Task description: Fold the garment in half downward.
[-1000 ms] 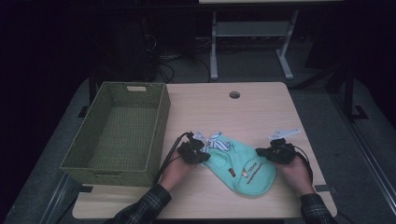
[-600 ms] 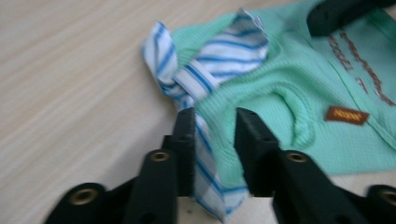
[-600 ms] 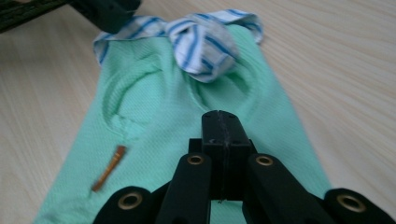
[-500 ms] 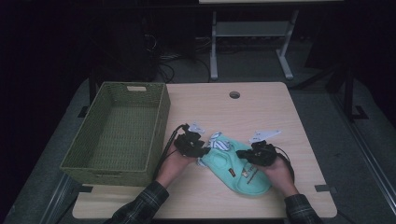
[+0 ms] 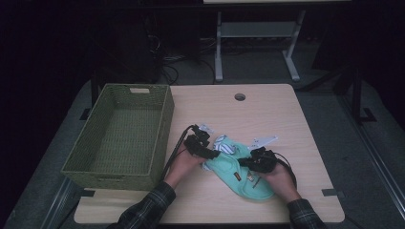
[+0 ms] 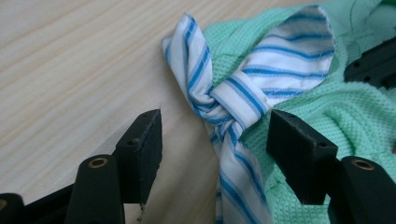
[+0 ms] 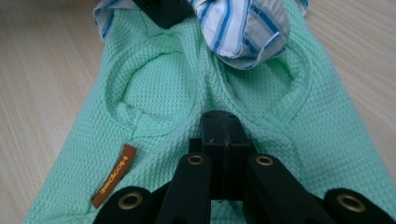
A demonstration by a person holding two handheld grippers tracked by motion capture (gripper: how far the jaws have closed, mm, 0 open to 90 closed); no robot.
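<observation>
A mint-green waffle-knit garment (image 5: 239,174) lies on the table in front of the person, with a blue-and-white striped bow (image 6: 243,100) knotted at its far end. My left gripper (image 6: 215,126) is open and its jaws have just been opening; they stand either side of the striped knot, and the pads do not touch it. In the high view the left gripper (image 5: 210,150) is at the garment's left end. My right gripper (image 7: 219,123) is shut, its tips resting on the green fabric between the two armholes; I cannot tell whether fabric is pinched. An orange label (image 7: 114,182) sits beside it.
A green woven basket (image 5: 162,129) stands at the table's left with nothing in it. The wooden table (image 5: 267,109) has a round cable hole (image 5: 239,97) near its far edge. A metal stand (image 5: 258,33) and cables lie on the dark floor beyond.
The left gripper's jaws have opened around the striped knot. The right hand has moved left from the garment's right edge onto its middle, jaws still shut.
</observation>
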